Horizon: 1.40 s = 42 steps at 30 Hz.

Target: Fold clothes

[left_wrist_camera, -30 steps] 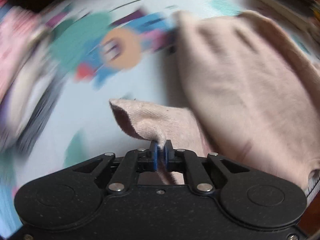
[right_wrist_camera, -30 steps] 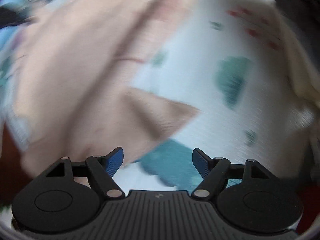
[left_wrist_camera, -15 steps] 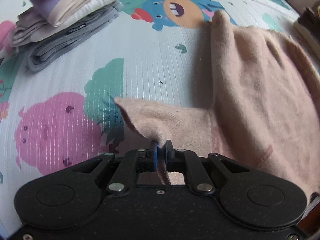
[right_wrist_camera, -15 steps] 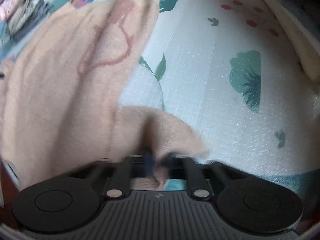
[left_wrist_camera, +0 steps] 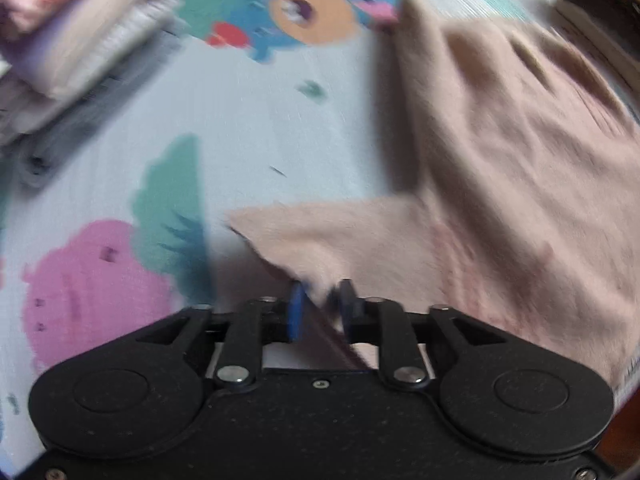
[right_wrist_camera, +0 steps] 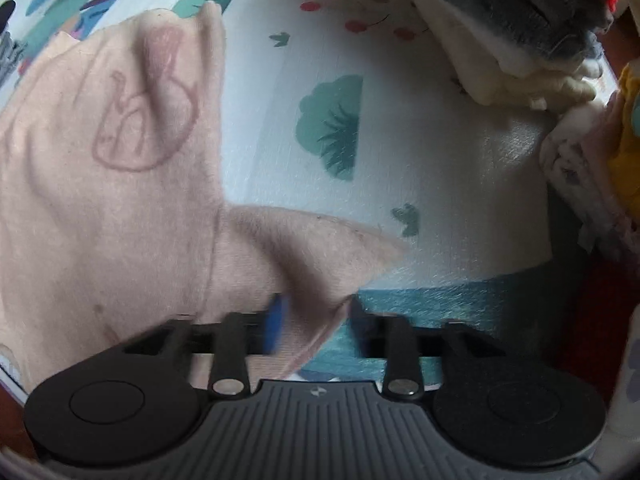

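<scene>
Foam play mat with cartoon prints covers the floor in both views. Pink knit sweater lies spread on it, body to the right in the left wrist view and to the left in the right wrist view, faint outline drawing on the fabric. Stack of folded clothes sits at the mat's far left, well apart from the sweater; that view is motion-blurred. Loose pile of grey and cream garments sits at the mat's far right edge. Left gripper: blue pads parted, a gap between them, sleeve cloth hanging in the gap, touching or not I can't tell. Right gripper: fingers spread wider, other sleeve's corner draped between them, not pinched. Both sleeve tips point outward, away from the sweater body.
</scene>
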Motion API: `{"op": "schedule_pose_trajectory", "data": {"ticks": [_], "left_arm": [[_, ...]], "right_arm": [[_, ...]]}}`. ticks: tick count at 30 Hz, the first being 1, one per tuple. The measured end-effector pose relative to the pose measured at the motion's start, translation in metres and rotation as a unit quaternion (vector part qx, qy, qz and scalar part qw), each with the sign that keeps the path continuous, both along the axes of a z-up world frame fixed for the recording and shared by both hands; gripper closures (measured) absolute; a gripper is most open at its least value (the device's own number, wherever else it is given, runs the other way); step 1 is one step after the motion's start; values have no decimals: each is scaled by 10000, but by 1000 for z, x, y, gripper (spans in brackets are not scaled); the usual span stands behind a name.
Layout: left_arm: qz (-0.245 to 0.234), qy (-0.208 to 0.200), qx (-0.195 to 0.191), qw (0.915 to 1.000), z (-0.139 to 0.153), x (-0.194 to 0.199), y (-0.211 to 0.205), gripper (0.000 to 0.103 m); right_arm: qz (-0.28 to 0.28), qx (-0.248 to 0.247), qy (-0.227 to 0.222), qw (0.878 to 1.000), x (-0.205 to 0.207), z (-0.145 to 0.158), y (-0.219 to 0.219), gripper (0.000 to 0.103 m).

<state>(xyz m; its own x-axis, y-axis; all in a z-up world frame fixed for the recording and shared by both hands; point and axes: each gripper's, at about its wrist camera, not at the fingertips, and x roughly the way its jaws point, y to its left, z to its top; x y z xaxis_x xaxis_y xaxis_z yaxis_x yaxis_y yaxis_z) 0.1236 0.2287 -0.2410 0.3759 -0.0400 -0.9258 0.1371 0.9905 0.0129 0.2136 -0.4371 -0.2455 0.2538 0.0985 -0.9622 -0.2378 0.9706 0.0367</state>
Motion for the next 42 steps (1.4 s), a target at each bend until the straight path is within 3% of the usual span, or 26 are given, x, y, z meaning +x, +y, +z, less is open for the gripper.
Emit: {"op": "schedule_pose_trajectory", "data": {"ticks": [4,9,12,14,16,19,24,25,26,27,28,31,33,35,37,38,39,42], "left_arm": [[-192,-574,389,9974,24,21,7,83],[-331,-840,155,9958,27,90,-17,83],[-277,-867,-271,9955,21,130,-36,83],[-147,-880,-750,9932,17,154,-43,82],[14,-856,-1113,9901,10,173,-49,75],[205,-847,-1453,9855,-4,200,-59,74],[18,-861,-1612,9832,-11,209,-71,74],[-35,-869,-1634,9827,-11,209,-73,74],[-87,-877,-1655,9823,-11,209,-75,80],[-140,-885,-1677,9818,-11,210,-77,93],[-193,-893,-1698,9812,-11,210,-80,97],[-343,-917,-1756,9796,-11,212,-86,98],[256,-888,-1355,9865,-17,223,-70,98],[573,-951,-1199,9866,-18,226,-64,95],[546,-1070,-1168,9859,-10,223,-71,91],[471,-1175,-1093,9859,-5,221,-75,84],[327,-1289,-1028,9858,0,220,-79,84],[-297,-1408,-1001,9845,4,219,-96,84]], "right_arm": [[316,-102,-735,9967,17,24,8,44],[376,289,-968,9942,73,19,38,47],[-253,886,-1015,9906,108,7,47,49],[-565,1218,-1169,9840,126,-2,54,50],[-507,1337,-1180,9827,137,-12,65,50],[-364,1476,-1162,9815,152,-26,80,48],[5,1598,-1043,9816,168,-48,106,45],[156,1612,-991,9818,163,-49,111,50],[185,1567,-1024,9822,160,-48,112,64],[179,1505,-1080,9825,159,-46,112,83],[174,1443,-1136,9828,158,-45,112,95],[-836,2120,-1726,9583,154,-27,75,95],[-1220,1936,-1532,9613,159,-35,62,95],[-1269,1443,-1423,9710,161,-44,66,92],[-977,1121,-1632,9753,159,-40,82,54],[-739,935,-1810,9762,156,-35,90,42],[-522,707,-2085,9741,152,-28,98,29],[74,616,-2698,9609,142,-9,115,32]]}}
